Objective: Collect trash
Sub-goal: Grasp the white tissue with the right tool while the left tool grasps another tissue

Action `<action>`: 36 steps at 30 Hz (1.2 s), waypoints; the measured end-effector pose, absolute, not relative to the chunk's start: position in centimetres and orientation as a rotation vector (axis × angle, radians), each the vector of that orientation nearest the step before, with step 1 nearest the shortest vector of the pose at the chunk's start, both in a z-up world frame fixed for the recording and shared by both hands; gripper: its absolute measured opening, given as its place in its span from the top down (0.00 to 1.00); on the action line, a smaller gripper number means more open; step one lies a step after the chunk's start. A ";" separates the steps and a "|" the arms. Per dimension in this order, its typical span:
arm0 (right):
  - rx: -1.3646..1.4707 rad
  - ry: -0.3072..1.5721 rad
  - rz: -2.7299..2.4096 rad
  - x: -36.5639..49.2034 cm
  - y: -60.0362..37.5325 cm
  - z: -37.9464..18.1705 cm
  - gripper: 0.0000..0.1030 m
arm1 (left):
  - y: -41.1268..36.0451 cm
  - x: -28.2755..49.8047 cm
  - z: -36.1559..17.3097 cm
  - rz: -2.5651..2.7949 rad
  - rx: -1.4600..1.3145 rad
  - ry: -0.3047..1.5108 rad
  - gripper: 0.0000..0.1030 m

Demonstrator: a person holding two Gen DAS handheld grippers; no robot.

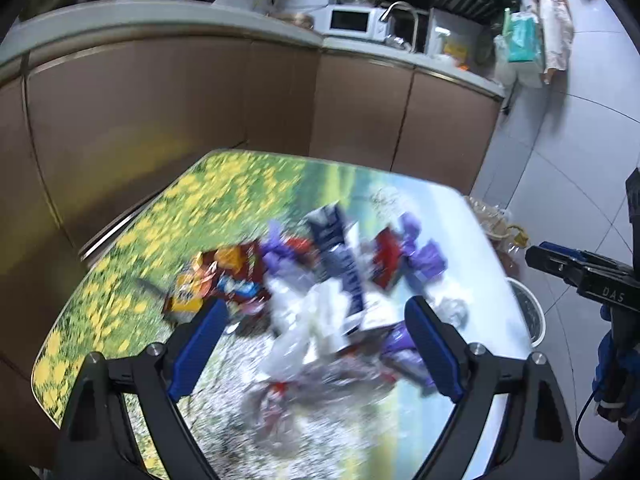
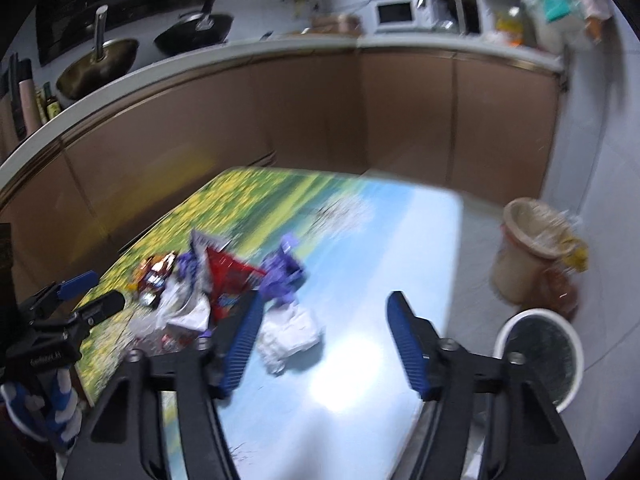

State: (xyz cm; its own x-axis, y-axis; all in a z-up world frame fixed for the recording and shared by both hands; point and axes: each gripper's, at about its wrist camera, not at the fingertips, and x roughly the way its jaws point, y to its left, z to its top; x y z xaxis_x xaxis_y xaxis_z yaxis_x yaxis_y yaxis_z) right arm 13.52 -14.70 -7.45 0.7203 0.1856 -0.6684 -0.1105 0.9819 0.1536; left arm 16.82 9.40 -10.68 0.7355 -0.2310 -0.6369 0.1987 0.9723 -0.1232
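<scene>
The heap of crumpled wrappers (image 1: pixel 320 280), purple, red, navy and orange, is seen lying on the glossy tabletop printed with yellow flowers and sky (image 1: pixel 120 280), but motion blur leaves single pieces hard to tell apart. The left gripper (image 1: pixel 316 344) is held above the heap with its blue-padded fingers spread and nothing between them. The right gripper (image 2: pixel 324 340) is partly spread and empty; a crumpled white tissue (image 2: pixel 290 334) lies just beside its left finger. A white wastebasket with a dark inside (image 2: pixel 540 356) and a beige lined bin (image 2: pixel 528 248) stand on the floor, the first partly cut off by the right finger.
</scene>
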 end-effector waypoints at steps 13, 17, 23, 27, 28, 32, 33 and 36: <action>0.116 0.891 0.301 17.0 -12.6 -12.7 0.49 | 8.6 20.8 -13.7 -0.357 -0.059 0.855 0.56; 0.115 0.891 0.323 17.6 -12.4 -13.1 0.49 | 8.4 22.1 -14.4 -0.388 -0.068 0.899 0.71; 0.112 0.925 0.353 18.7 -11.6 -14.2 0.49 | 7.4 23.0 -15.9 -0.392 -0.031 0.954 0.80; 0.116 0.949 0.364 19.1 -11.3 -15.2 0.50 | 7.3 23.3 -16.8 -0.392 -0.037 0.980 0.89; 0.115 0.954 0.361 19.2 -11.3 -15.4 0.51 | 7.3 23.3 -16.9 -0.392 -0.041 0.982 0.93; 0.133 0.963 0.378 19.1 -11.5 -15.8 0.75 | 7.7 22.9 -16.5 -0.373 -0.070 0.965 0.95; 0.133 0.956 0.382 18.9 -11.5 -15.6 0.76 | 7.8 22.6 -16.1 -0.368 -0.071 0.954 0.95; 0.146 0.927 0.405 18.0 -11.7 -14.8 0.82 | 8.1 21.4 -14.3 -0.350 -0.072 0.909 0.95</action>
